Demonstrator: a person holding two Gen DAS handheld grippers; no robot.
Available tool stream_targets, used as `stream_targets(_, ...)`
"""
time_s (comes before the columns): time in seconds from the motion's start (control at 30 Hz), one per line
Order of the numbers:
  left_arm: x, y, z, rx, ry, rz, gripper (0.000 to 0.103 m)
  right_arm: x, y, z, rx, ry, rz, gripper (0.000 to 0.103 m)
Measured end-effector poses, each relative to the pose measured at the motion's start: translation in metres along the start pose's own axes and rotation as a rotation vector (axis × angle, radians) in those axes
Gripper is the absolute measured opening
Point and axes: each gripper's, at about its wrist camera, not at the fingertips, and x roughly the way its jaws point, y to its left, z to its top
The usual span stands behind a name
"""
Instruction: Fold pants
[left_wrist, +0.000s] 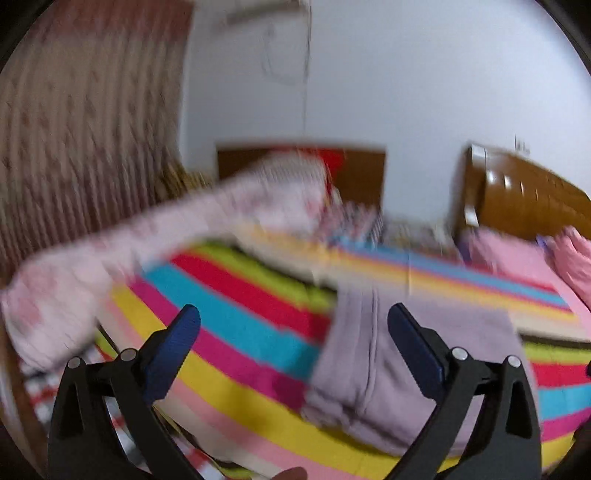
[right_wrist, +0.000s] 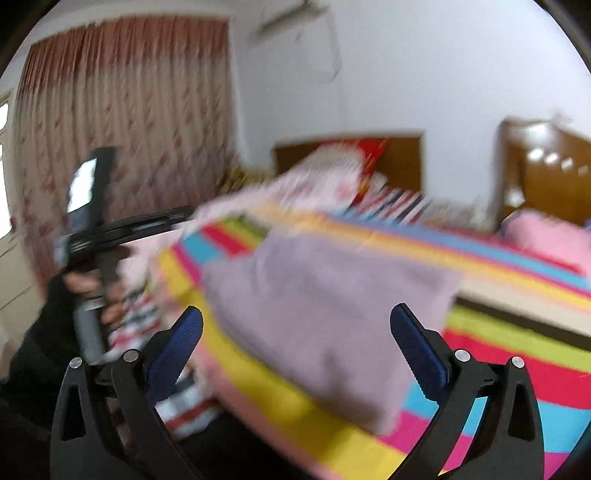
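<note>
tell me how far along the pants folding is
Looks mostly done: the lilac pants lie as a compact folded bundle on the striped bedspread. Nothing is in hand: the left gripper and right gripper are both open and empty. Blur hides the edges, so any final tidying or another fold can't be ruled out.

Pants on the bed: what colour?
Plain lilac pants, clearest in the right wrist view.
</note>
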Motion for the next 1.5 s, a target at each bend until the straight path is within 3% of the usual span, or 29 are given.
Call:
stream_targets(0.1, -0.042, -0.008, 0.018, -0.012, -0.142, -0.037, 0.102, -0.019, -0.001, 0.011, -0.010, -0.126, -0.159, 0.099)
stream_targets(0.17, -0.055, -0.020, 0.021, -0.051, -0.188, -0.073, 0.102, -0.020, 0.000, 0.011, -0.018, -0.130, -0.233, 0.099)
stream_targets(0.27, -0.057, -0.044, 0.010, -0.082, -0.119, -0.105, 0.102, -0.013, -0.006, 0.001, -0.007, -0.055, -0.272, 0.099)
stream_targets(0.33, -0.050, -0.063, -0.005, -0.077, -0.054, -0.082, 0.102, -0.009, -0.014, -0.010, 0.027, -0.006, -0.273, 0.099)
stream_targets(0.5, -0.028, -0.107, -0.053, 0.016, 0.127, -0.103, 0.102, 0.002, -0.034, -0.032, 0.087, 0.095, -0.328, 0.099)
stream_targets(0.63, -0.018, -0.128, -0.096, 0.105, 0.223, -0.141, 0.102, 0.014, -0.042, -0.040, 0.130, 0.140, -0.318, 0.099)
stream_targets(0.73, -0.016, -0.133, -0.108, 0.132, 0.231, -0.152, 0.102, 0.011, -0.033, -0.045, 0.121, 0.147, -0.312, 0.099)
stream_targets(0.93, -0.011, -0.125, -0.102, 0.137, 0.204, -0.157, 0.102, 0.013, -0.026, -0.047, 0.086, 0.164, -0.300, 0.099)
stream_targets(1.5, -0.007, -0.116, -0.102, 0.119, 0.224, -0.154, 0.102, 0.017, -0.018, -0.049, 0.055, 0.202, -0.282, 0.099)
